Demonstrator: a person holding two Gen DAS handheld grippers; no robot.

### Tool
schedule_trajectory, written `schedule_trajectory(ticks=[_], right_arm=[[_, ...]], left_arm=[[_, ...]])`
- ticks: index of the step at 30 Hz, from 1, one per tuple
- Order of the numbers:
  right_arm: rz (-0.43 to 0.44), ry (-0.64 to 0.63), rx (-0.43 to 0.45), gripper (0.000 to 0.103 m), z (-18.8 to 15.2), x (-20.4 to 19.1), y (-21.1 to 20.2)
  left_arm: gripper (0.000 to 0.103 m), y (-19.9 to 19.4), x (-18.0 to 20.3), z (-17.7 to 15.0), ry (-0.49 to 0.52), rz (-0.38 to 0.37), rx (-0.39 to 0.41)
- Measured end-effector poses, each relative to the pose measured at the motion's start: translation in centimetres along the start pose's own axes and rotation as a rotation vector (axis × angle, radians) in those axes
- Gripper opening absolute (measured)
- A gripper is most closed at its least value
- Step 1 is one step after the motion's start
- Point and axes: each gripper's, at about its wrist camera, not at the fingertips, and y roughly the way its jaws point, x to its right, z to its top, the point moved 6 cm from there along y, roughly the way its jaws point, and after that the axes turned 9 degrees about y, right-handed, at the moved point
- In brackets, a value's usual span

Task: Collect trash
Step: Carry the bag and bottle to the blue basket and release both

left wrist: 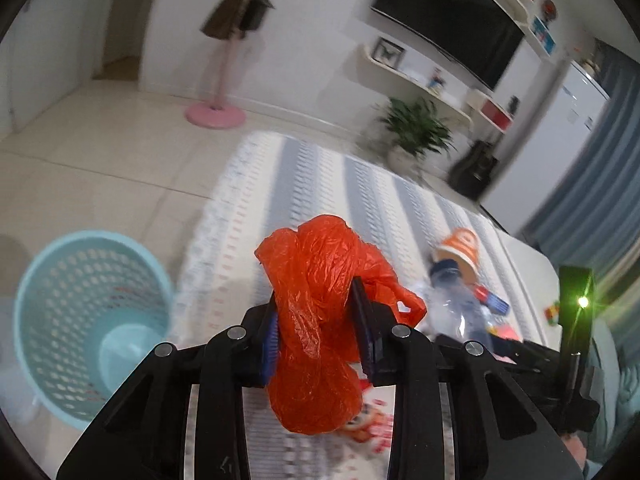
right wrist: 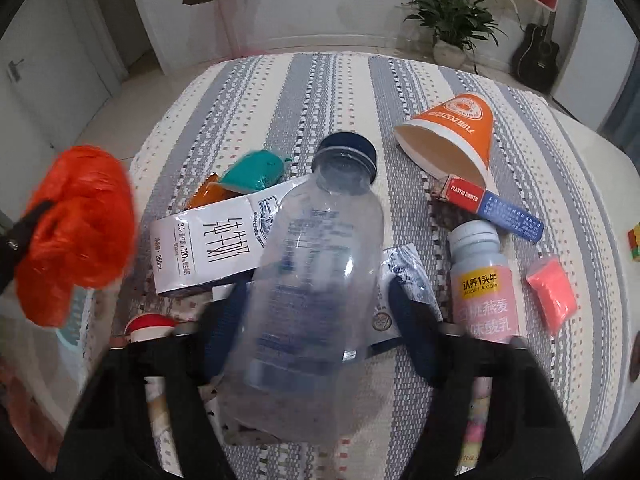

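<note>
A potted plant [right wrist: 450, 20], a black guitar [right wrist: 536, 54] and a wall television [left wrist: 448, 16] stand beyond the striped tablecloth [right wrist: 304, 92].

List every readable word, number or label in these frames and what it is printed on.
"PLASTIC COATED": red and blue box.
"ADOPT A COW": pink yogurt bottle; its Chinese lines are partly legible only.
"3.6", "120", "250mL": white milk carton, beside large Chinese characters.
Orange paper cup: upside-down Chinese print and a round logo, not readable.
Clear plastic bottle: label blurred.
Left wrist view: nothing legible.
</note>
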Motion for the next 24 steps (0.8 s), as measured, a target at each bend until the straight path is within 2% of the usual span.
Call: schedule_trajectory(ticks=[3, 6, 10, 14, 18, 20, 24], right_arm=[[-0.03, -0.02, 0.036, 0.054, 0.4, -0.3, -0.7], [-0.007, -0.021, 0.09, 0.053, 1.4, -1.1, -2.5], [0.051, -0.082, 0.19, 0.053, 2.7, -5.1, -6.3], [0.14, -0.167, 0.236, 0.053, 2.6, -10.7, -8.6], [0.244, -0.258, 0.22, 0.053, 1.6, -17.0, -8.7], [0.298, -0.291, 0.188, 0.053, 0.5, -20.4, -7.9], [0.329, -0.331, 0.117, 0.053, -1.7, -24.6, -5.8]], left_arm=[[0.03, -1.7, -2.7, 0.3, -0.041, 0.06, 0.035], [0.03, -4.4, -5.8, 0.9, -0.104, 0.111, 0.092], [0.03, -8.0, -9.9, 1.4, -0.176, 0.199, 0.162], [0.03, -10.6, -13.3, 1.2, -0.213, 0.308, 0.197], [0.03, -10.8, -16.5, 0.1, -0.26, 0.368, 0.166], [0.03, -9.9, -18.5, -1.0, -0.291, 0.409, 0.108], [0.03, -8.2, -22.1, -3.4, -0.382, 0.398, 0.016]])
